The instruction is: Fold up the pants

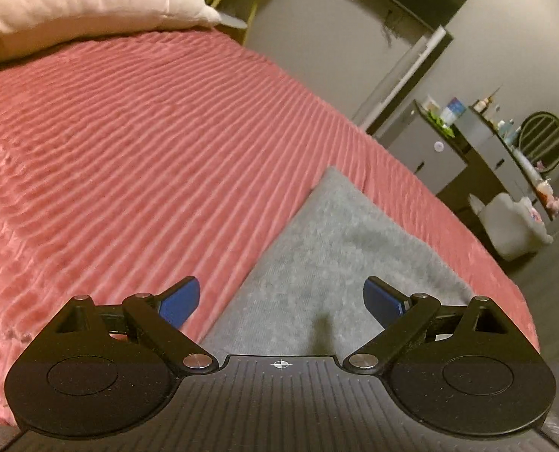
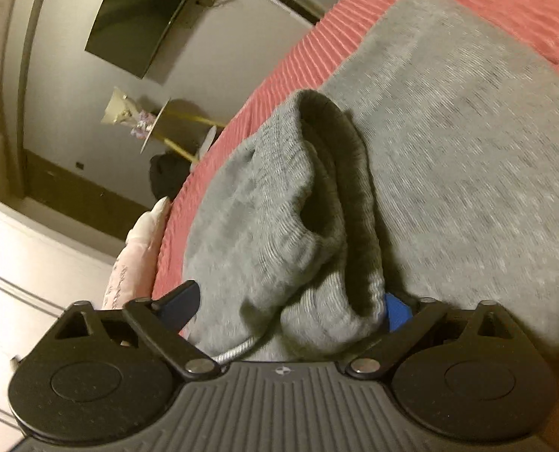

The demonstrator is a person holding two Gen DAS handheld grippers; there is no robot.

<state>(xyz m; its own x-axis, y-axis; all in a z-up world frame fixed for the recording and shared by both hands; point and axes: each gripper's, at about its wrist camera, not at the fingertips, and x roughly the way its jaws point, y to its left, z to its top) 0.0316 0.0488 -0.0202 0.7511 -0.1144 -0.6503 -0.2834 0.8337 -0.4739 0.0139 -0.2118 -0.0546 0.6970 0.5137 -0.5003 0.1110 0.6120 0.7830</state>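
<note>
Left wrist view: the left hand-held gripper point(image 1: 281, 301) hangs with its blue pads wide apart, nothing between them, over the grey pants point(image 1: 339, 263) — these lie flat on the pink ribbed bed point(image 1: 147, 143), running toward 1 o'clock. A pale pillow point(image 1: 83, 11) sits at 11 o'clock. In the right wrist view, the right hand-held gripper point(image 2: 279, 309) has a bunched fold of the pants' ribbed edge between its pads; whether they pinch it is unclear.
</note>
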